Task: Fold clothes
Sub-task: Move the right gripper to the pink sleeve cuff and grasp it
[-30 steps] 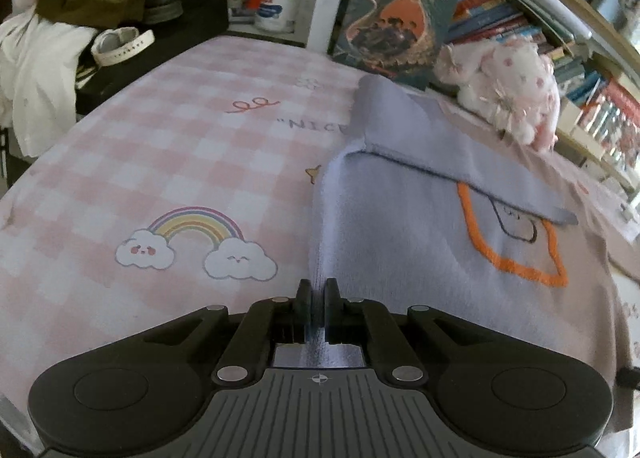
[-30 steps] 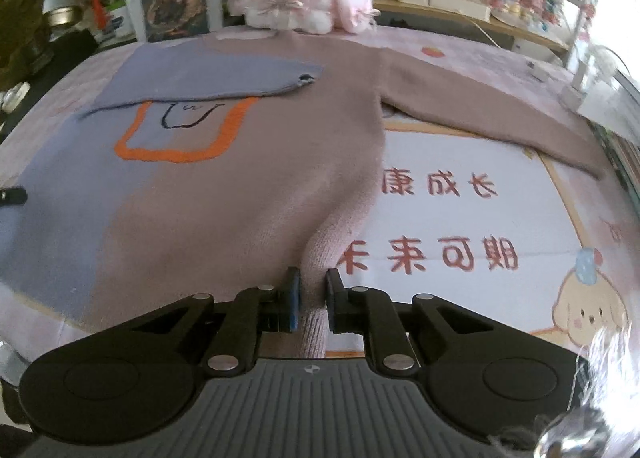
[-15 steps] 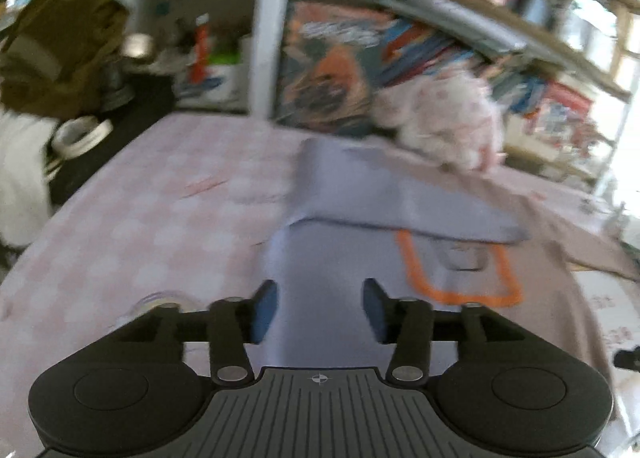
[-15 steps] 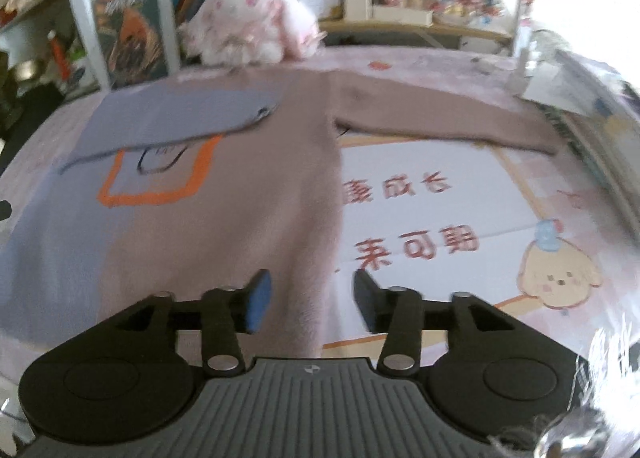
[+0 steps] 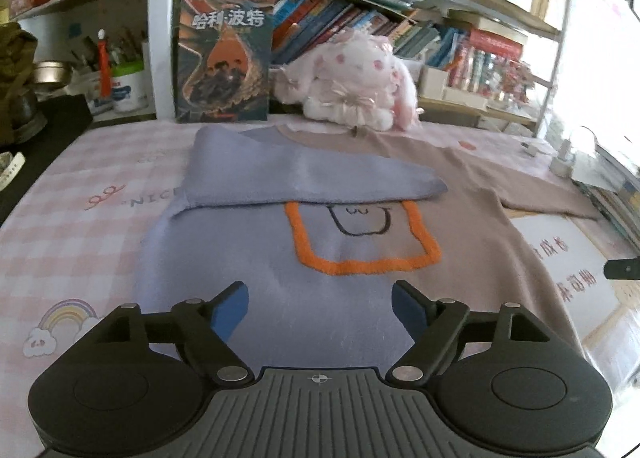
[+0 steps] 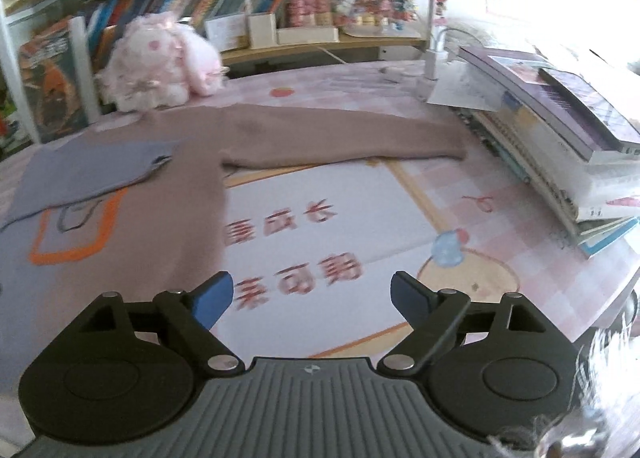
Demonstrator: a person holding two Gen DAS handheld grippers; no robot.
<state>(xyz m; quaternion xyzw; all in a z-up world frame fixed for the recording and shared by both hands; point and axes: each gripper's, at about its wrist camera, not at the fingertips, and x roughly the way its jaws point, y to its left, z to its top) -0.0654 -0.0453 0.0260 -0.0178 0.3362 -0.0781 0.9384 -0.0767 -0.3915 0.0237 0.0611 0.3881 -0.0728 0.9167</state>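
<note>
A sweater (image 5: 256, 258), half lavender and half mauve with an orange square outline on the chest, lies flat on the pink checked cover. Its lavender sleeve (image 5: 304, 178) is folded across the chest. The mauve sleeve (image 6: 344, 134) stretches out straight to the right. My left gripper (image 5: 320, 308) hovers open over the lavender hem with nothing between its fingers. My right gripper (image 6: 310, 296) is open above the white printed mat, just right of the sweater's mauve side (image 6: 160, 218), holding nothing.
A pink plush rabbit (image 5: 352, 86) and an upright book (image 5: 224, 66) stand at the sweater's collar end under bookshelves. A stack of books (image 6: 560, 146) fills the right edge. A white printed mat (image 6: 340, 218) lies right of the sweater.
Both grippers let go of the sweater's hem and opened wide. They rose and pulled back, and the right one swung toward the outstretched mauve sleeve.
</note>
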